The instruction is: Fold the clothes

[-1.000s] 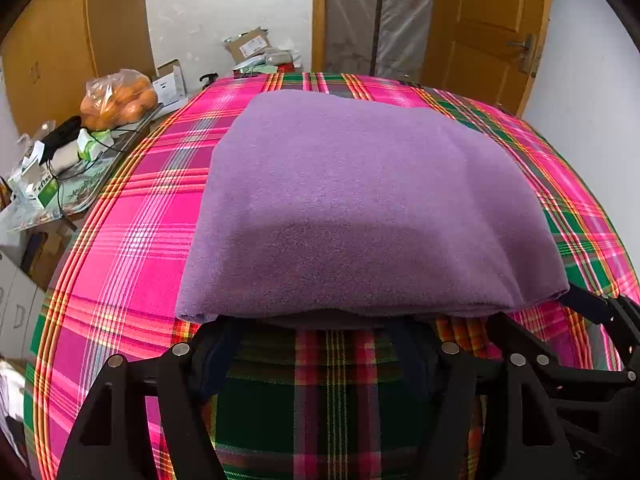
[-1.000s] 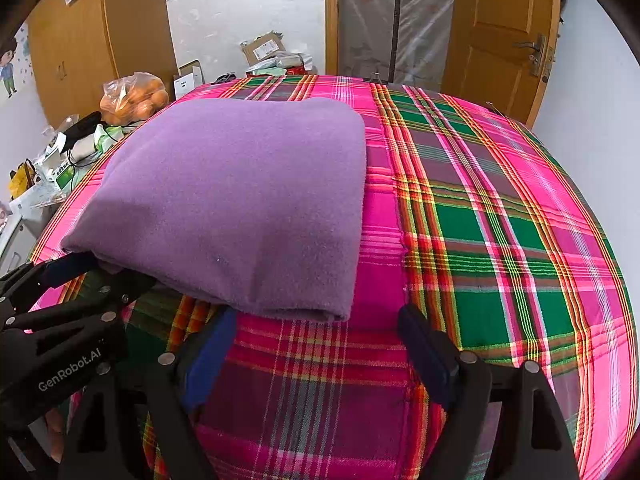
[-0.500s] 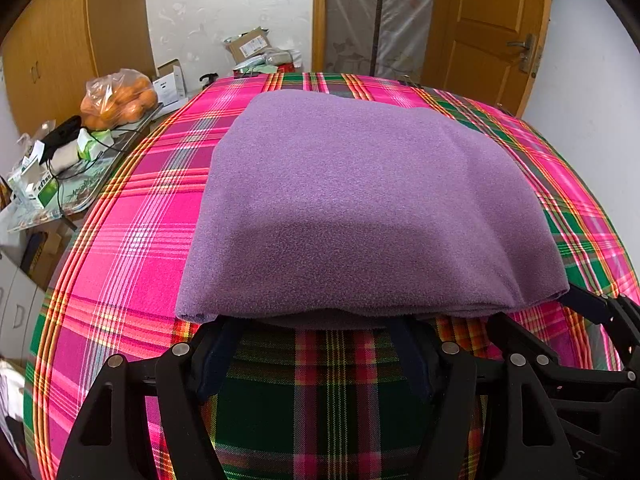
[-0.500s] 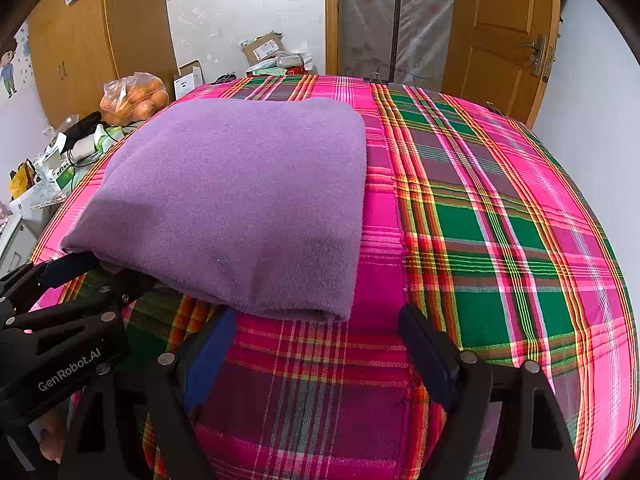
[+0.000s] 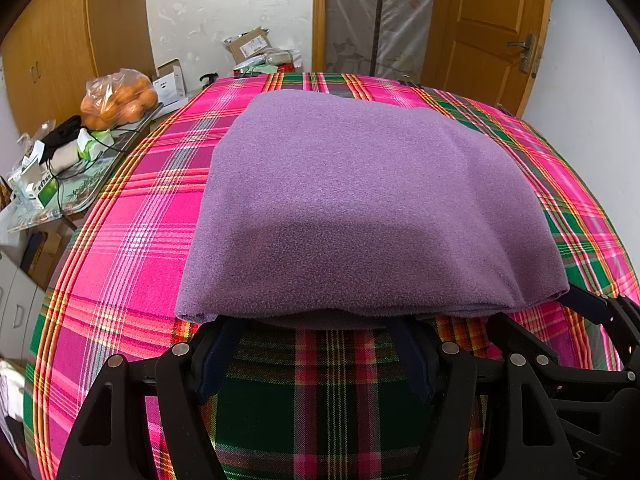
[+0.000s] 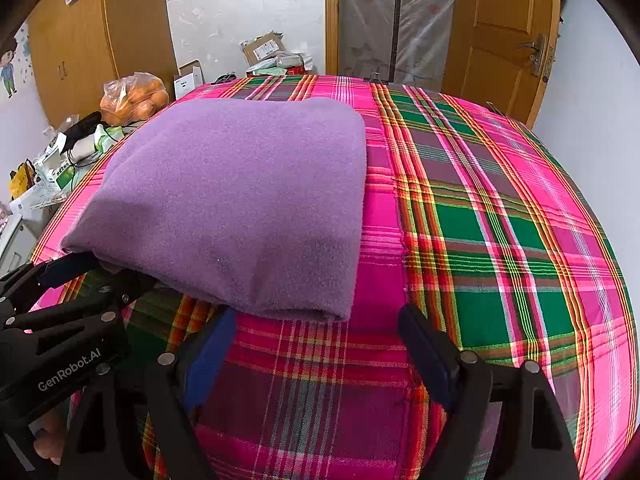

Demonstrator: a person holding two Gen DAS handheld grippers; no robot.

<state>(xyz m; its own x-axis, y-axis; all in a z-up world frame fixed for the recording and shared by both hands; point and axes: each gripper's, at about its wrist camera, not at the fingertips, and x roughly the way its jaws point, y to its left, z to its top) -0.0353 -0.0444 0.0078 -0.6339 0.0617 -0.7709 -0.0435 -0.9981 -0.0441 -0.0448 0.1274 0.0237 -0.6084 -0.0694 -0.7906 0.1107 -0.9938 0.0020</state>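
The purple fleece garment (image 5: 368, 216) lay folded into a thick, flat, roughly square stack on the plaid cloth. Its near folded edge sat just ahead of the left gripper (image 5: 320, 344), overhanging the fingertips. It lay ahead and left of the right gripper (image 6: 320, 332), its near right corner between the spread fingers.

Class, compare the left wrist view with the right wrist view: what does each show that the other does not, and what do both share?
Left wrist only: the right gripper seen from the side. Right wrist only: a cartoon sticker on the wall, and the left gripper at the cloth's near edge. Both: the folded purple cloth on the plaid cover, a bag of oranges, both grippers open.
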